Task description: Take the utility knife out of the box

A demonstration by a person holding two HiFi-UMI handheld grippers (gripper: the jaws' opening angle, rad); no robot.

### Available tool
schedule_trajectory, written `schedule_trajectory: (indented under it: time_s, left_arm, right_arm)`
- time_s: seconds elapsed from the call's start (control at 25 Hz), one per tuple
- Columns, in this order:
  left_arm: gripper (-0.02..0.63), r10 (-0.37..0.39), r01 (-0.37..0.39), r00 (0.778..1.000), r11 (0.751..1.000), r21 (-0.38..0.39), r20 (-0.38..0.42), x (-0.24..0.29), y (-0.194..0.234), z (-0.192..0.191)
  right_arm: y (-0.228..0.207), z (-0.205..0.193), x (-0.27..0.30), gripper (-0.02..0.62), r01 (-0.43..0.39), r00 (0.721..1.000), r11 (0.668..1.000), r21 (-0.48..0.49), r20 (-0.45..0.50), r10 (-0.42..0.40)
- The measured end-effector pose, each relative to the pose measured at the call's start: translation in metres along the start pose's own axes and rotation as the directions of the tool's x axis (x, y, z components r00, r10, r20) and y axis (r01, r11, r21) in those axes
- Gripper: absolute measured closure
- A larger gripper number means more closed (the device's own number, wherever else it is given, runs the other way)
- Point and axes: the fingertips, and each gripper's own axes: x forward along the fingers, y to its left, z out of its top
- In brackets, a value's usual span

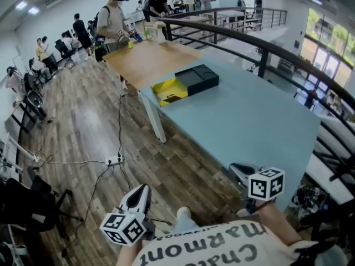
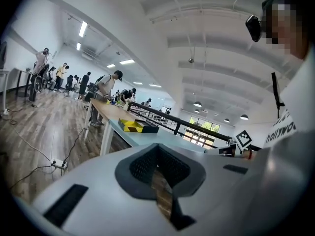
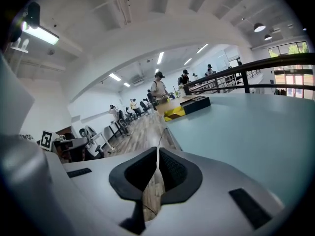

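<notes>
An open box with a yellow tray and a black lid part lies at the far left end of the light-blue table. No utility knife can be made out in it from here. The box also shows far off in the left gripper view and the right gripper view. My left gripper hangs over the wooden floor, left of the table, its jaws shut and empty. At the table's near corner my right gripper is shut too, with nothing between its pads.
A wooden table adjoins the far end, with a person standing at it. A dark railing runs along the table's right side. A power strip and cables lie on the floor; chairs and more people stand at the left.
</notes>
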Motion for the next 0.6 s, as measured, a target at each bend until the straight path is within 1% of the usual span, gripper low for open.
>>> schedule_trajectory:
  time_s: [0.12,0.24,0.32,0.44,0.52,0.6]
  left_arm:
    - [0.604,-0.030,0.030,1.000,1.000,0.006,-0.006,0.024,0.019,0.022]
    - [0.604,-0.068,0.067,0.998,0.997,0.031,0.014,0.048,0.041,0.048]
    - [0.604,-0.081,0.080,0.997,0.996,0.034,0.018,0.064,0.055,0.064]
    - [0.604,-0.101,0.100,0.995,0.994,0.043,0.021,0.082,0.070,0.084]
    - [0.604,-0.117,0.116,0.993,0.992,0.051,0.025,0.093,0.079,0.094]
    - [0.604,-0.127,0.125,0.992,0.991,0.051,0.025,0.103,0.091,0.101]
  right_arm:
    - [0.004,0.027,0.027,0.554,0.004,1.000,1.000,0.015,0.018,-0.004]
    - [0.013,0.061,0.052,0.554,0.009,0.999,1.000,-0.011,0.050,-0.009]
    - [0.020,0.078,0.067,0.554,0.016,0.998,0.999,-0.028,0.066,-0.015]
    - [0.025,0.091,0.088,0.554,0.026,0.998,0.999,-0.040,0.062,-0.024]
    - [0.024,0.099,0.103,0.554,0.039,0.997,0.999,-0.034,0.066,-0.037]
    - [0.025,0.109,0.119,0.554,0.035,0.996,0.999,-0.024,0.080,-0.033]
